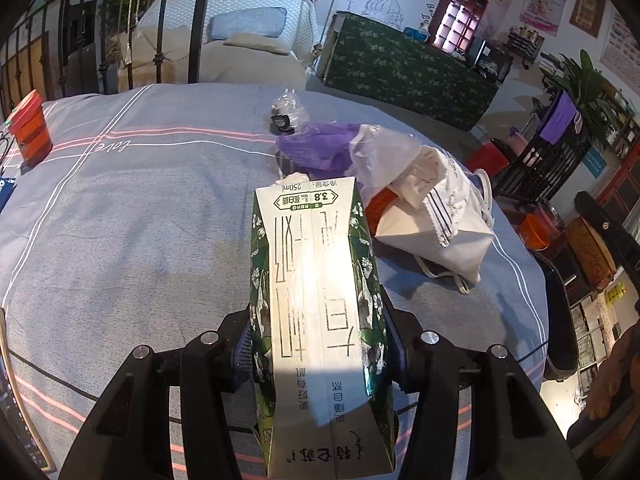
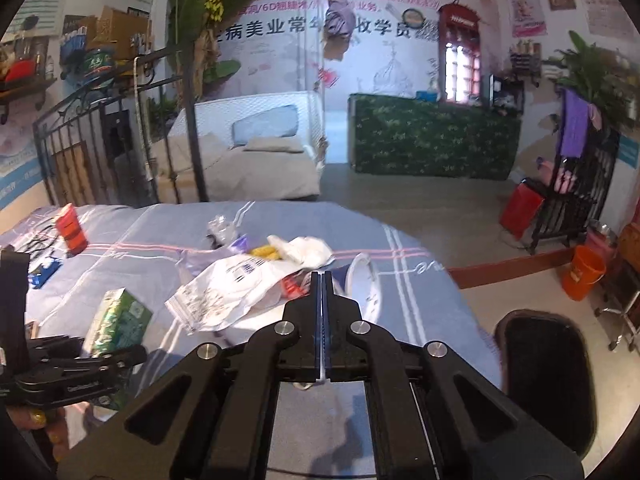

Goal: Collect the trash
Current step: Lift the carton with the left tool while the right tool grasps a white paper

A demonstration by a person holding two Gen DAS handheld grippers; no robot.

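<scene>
My left gripper is shut on a green and white milk carton and holds it above the grey-blue table cloth. The carton also shows at the left of the right wrist view. A pile of trash lies ahead: a white printed bag, a purple bag and clear plastic wrap. In the right wrist view the white bag lies just beyond my right gripper, whose fingers are pressed together with nothing between them.
A red cup stands at the far left of the table. A blue item lies near the left edge. A black chair stands at the table's right. An orange bucket sits on the floor.
</scene>
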